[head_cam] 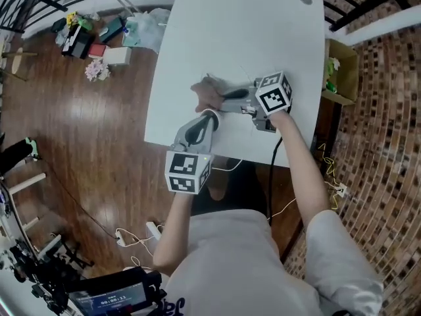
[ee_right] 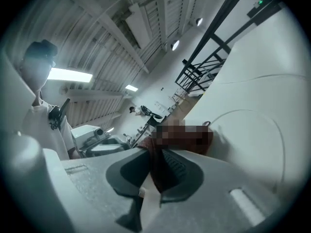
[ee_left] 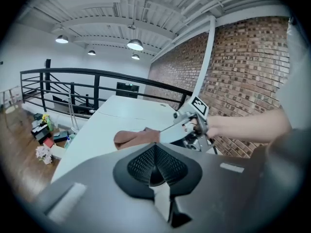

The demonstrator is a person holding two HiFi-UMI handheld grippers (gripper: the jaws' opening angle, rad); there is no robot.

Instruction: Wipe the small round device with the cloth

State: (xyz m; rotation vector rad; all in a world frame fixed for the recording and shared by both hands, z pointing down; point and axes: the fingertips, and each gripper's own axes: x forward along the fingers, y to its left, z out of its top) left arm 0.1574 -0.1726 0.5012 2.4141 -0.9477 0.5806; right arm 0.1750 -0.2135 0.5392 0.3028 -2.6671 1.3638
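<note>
The right gripper [head_cam: 218, 99] is clamping the brown cloth [head_cam: 205, 91] at frame centre, likely for wiping. The left gripper [head_cam: 210, 116] is sitting closed and empty just below it.

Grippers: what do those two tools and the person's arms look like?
Both the left gripper and right gripper are grey with black bits. Each carries a white cube printed with black square markers. A dark cable trails from the right one. The person wears a pale short-sleeved shirt.
</note>
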